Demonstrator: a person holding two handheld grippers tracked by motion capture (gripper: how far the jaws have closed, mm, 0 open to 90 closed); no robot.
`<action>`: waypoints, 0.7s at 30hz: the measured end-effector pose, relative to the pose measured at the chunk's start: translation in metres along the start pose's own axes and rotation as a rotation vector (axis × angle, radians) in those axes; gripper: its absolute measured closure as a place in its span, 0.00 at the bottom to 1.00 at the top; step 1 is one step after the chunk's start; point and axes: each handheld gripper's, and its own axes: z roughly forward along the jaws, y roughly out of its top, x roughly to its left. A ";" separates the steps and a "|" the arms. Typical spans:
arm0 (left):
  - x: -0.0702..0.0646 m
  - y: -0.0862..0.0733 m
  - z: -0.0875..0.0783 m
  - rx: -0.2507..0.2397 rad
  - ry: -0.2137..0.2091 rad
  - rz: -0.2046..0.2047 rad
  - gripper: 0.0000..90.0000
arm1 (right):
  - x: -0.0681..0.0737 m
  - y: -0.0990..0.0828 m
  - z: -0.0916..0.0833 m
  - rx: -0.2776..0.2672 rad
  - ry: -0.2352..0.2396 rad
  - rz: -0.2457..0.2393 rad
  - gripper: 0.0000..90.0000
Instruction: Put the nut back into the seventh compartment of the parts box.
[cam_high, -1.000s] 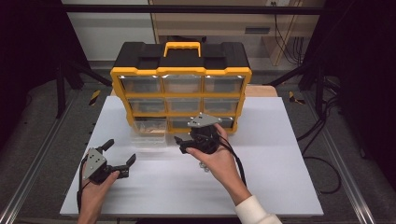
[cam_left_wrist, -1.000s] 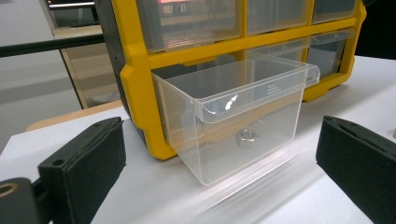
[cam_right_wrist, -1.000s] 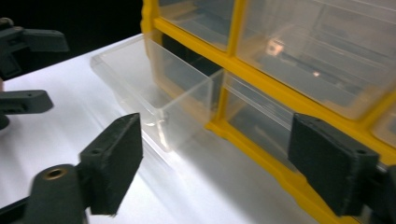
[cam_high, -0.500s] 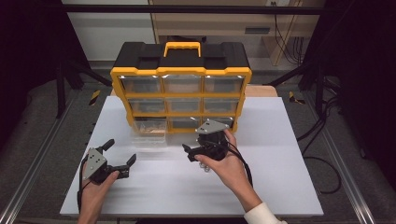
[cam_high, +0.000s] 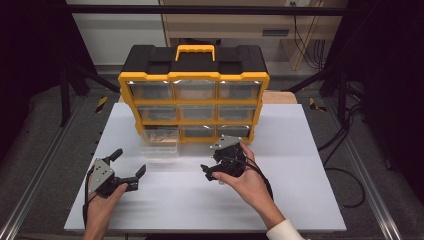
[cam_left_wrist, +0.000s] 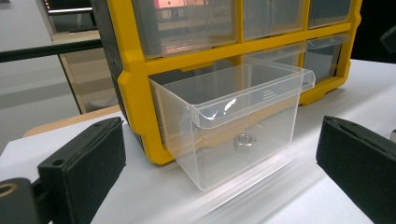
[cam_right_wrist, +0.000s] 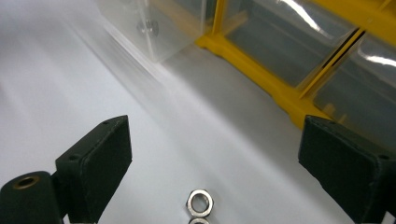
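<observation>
Nut lies flat on the white table, loose between the right gripper's fingers, which have just been opening and now stand wide apart, angled down. Left gripper rests low, fingers apart, facing the pulled-out clear drawer of the yellow organizer, another nut inside.

Overhead faces forward; tool cameras close, share drawer

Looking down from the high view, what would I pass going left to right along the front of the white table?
Left claw, open → clear drawer pulled out of the yellow organizer → right claw, open, in the person's right hand.
</observation>
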 end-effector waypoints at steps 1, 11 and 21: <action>0.000 0.000 0.000 0.000 0.000 0.000 0.01 | 0.000 -0.001 0.002 0.019 0.002 0.001 0.11; 0.000 0.000 -0.001 -0.001 0.001 0.001 0.01 | -0.001 -0.013 0.012 0.126 0.011 0.021 0.10; 0.000 0.001 -0.001 -0.003 -0.002 0.002 0.01 | -0.004 -0.020 0.016 0.203 0.037 0.050 0.10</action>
